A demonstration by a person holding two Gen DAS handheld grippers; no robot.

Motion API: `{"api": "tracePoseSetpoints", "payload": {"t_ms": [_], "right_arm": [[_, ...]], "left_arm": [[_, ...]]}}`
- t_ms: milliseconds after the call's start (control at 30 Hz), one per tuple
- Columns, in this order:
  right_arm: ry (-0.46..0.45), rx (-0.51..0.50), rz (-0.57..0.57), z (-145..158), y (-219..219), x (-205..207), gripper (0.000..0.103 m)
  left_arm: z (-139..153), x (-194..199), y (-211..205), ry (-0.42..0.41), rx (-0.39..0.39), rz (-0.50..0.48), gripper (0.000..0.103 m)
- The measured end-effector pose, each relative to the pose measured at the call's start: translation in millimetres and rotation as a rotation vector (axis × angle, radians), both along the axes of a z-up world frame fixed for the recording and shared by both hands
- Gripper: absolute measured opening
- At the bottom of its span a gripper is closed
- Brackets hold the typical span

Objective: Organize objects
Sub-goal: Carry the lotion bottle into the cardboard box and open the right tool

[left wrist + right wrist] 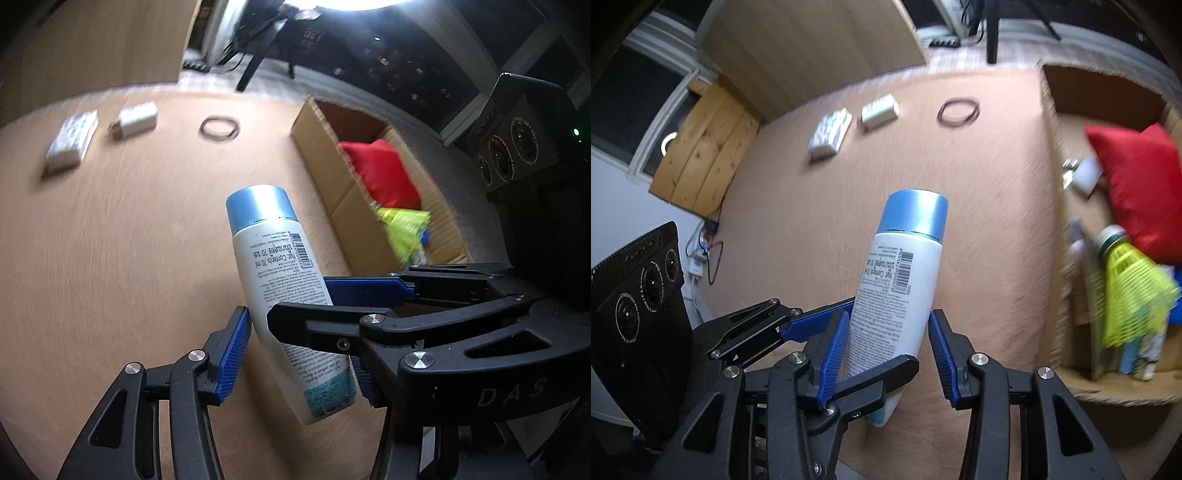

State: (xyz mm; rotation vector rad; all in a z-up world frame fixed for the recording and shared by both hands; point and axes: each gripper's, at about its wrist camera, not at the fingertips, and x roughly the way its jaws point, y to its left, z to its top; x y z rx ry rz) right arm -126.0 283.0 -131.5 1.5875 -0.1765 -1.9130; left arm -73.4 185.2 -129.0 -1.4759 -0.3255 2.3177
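A white bottle with a blue cap (273,266) is held above the brown table; it also shows in the right wrist view (897,280). Both grippers are at it. My left gripper (295,350) has its blue pads against the bottle's sides. My right gripper (886,343) brackets the same bottle, left pad touching, right pad close beside it; the right gripper's fingers (365,291) cross the left wrist view. A cardboard box (332,177) to the right holds a red pillow (384,170), a yellow shuttlecock (1126,288) and other items.
On the table (812,221) farther away lie a white patterned packet (831,133), a white charger (879,110) and a dark hair band (958,110). A wooden panel (701,155) stands at the left. Dark window behind.
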Motion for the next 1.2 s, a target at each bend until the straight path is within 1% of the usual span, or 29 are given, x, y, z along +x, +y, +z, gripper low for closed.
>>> {"api": "tracePoseSetpoints", "payload": {"t_ms": [167,367,567,733,933,1000,1033,1067,1100,1133,1167,1200], "right_arm": [[0.048,-0.009,-0.048,19.9,19.5,-22.0,0.041],[0.080,-0.015,-0.107,32.6,51.0,-50.2,0.041],[0.099,0.004,-0.150,33.4,74.1,-72.6,0.041],[0.104,0.008,-0.168,29.5,86.3,-88.1,0.041],[0.105,0.020,-0.173,24.4,91.5,-95.4,0.041],[0.118,0.034,-0.166,25.3,90.9,-96.2,0.042],[0.135,0.051,-0.169,26.7,90.5,-96.2,0.045],[0.150,0.070,-0.177,27.9,90.5,-96.8,0.054],[0.160,0.077,-0.184,28.5,91.6,-97.3,0.058],[0.175,0.080,-0.197,29.9,92.7,-97.8,0.062],[0.188,0.084,-0.207,31.4,93.4,-97.7,0.064],[0.193,0.086,-0.213,32.6,93.8,-98.0,0.064]], "left_arm": [[26.2,-26.2,23.3,0.055,-0.009,-0.031,0.055],[41.8,-60.0,55.5,0.097,-0.015,-0.070,0.055],[43.8,-94.4,86.6,0.104,-0.008,-0.102,0.055],[39.9,-116.6,103.1,0.099,-0.007,-0.116,0.055],[33.3,-124.9,110.6,0.095,-0.012,-0.130,0.055],[31.8,-127.1,112.3,0.095,-0.013,-0.135,0.055],[31.4,-128.0,112.9,0.098,-0.013,-0.137,0.056],[31.8,-129.0,112.8,0.101,-0.013,-0.136,0.060],[31.9,-129.7,112.2,0.102,-0.017,-0.133,0.074],[32.6,-129.7,111.7,0.105,-0.021,-0.128,0.080],[34.2,-128.8,110.6,0.116,-0.022,-0.122,0.083],[35.4,-128.0,109.6,0.120,-0.025,-0.122,0.083]]}}
